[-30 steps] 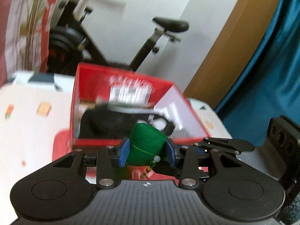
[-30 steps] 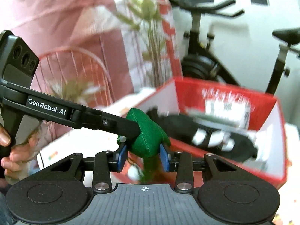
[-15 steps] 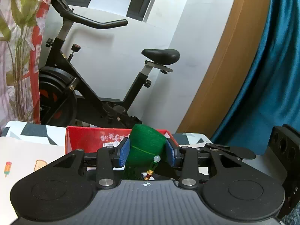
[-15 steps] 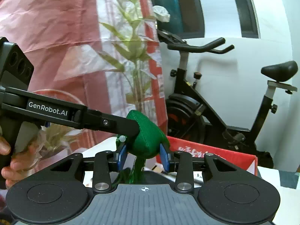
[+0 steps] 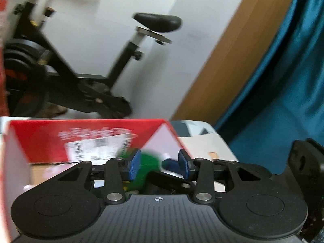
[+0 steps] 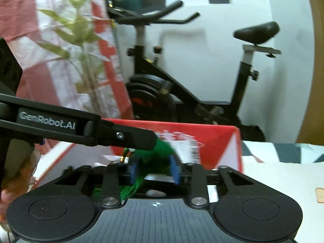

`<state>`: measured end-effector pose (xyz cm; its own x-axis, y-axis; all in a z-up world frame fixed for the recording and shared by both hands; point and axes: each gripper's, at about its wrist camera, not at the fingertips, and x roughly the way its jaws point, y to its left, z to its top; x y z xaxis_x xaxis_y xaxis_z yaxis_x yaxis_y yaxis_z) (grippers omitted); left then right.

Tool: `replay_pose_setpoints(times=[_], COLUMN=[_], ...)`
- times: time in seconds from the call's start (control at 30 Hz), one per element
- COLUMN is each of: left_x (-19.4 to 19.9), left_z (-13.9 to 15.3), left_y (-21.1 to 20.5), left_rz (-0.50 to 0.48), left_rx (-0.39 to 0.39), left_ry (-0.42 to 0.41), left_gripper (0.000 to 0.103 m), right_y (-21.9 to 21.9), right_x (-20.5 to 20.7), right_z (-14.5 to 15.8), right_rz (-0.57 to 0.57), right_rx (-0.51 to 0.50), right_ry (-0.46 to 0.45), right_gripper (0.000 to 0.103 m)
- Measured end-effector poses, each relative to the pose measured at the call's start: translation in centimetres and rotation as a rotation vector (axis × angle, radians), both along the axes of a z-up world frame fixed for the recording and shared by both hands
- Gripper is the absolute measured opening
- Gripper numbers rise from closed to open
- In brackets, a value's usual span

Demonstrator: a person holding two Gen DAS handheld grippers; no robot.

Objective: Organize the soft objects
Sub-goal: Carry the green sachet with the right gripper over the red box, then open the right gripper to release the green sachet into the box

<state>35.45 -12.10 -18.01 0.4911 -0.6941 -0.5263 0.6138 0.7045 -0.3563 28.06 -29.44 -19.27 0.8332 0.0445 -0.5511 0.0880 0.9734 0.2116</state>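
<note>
A soft green pouch [image 5: 148,167] with a green tassel sits between the fingers of both grippers, over the open red box [image 5: 97,133]. In the left wrist view the pouch lies against the left blue pad [image 5: 135,167] of my left gripper [image 5: 160,167], with a gap to the right pad; the jaws look parted. In the right wrist view my right gripper [image 6: 155,170] has its blue pads on either side of the green pouch [image 6: 157,158], and the left gripper's finger [image 6: 121,136] reaches in over it. The red box [image 6: 218,139] stands just behind. The view is blurred.
A black exercise bike [image 6: 182,93] stands behind the table by the white wall. A plant [image 6: 81,46] and red-and-white cloth are at the left. A blue curtain [image 5: 283,93] hangs at the right. The table [image 6: 273,174] carries a white patterned cover.
Both grippers have dropped towards the red box with the green pouch. The left gripper's pads have spread apart, so the pouch no longer fills the gap. The right gripper still grips it.
</note>
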Motion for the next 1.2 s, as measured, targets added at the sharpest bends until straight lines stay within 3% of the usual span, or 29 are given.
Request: replay_pose_setpoints(times=[0.2, 0.33, 0.5, 0.57, 0.7, 0.8, 0.93, 1.1, 1.2], left_x=[1.8, 2.1, 1.8, 1.1, -0.6, -2.2, -4.0, -5.9, -7.2], left_z=[-0.8, -1.0, -0.9, -0.5, 0.7, 1.8, 3.1, 4.5, 5.1], left_y=[-3.1, -2.2, -0.4, 0.5, 2.3, 3.6, 4.8, 5.9, 6.7], left_rz=[-0.011, 0.027, 0.1, 0.129, 0.191, 0.232, 0.276, 0.335, 0.368], left_rx=[0.046, 0.06, 0.133, 0.156, 0.188, 0.204, 0.206, 0.203, 0.208], left_ry=[-0.021, -0.029, -0.055, -0.071, -0.118, -0.17, -0.202, -0.211, -0.225], left_gripper=[0.042, 0.042, 0.044, 0.052, 0.089, 0.1, 0.103, 0.103, 0.103], right_y=[-1.7, -2.2, -2.0, -1.7, -0.9, -0.2, 0.6, 1.4, 1.9], right_x=[1.9, 1.5, 0.3, -0.2, -1.3, -2.3, -3.5, -5.3, -6.3], right_z=[-1.2, -1.8, -1.7, -1.4, -0.6, 0.1, 1.5, 3.8, 5.3], right_rz=[-0.099, -0.107, -0.12, -0.114, -0.111, -0.115, -0.125, -0.145, -0.156], right_rx=[-0.062, -0.036, 0.005, 0.0, 0.004, 0.003, -0.012, -0.037, -0.053], right_ry=[0.097, 0.117, 0.118, 0.114, 0.11, 0.103, 0.083, 0.03, 0.003], right_gripper=[0.021, 0.021, 0.023, 0.023, 0.036, 0.051, 0.068, 0.103, 0.103])
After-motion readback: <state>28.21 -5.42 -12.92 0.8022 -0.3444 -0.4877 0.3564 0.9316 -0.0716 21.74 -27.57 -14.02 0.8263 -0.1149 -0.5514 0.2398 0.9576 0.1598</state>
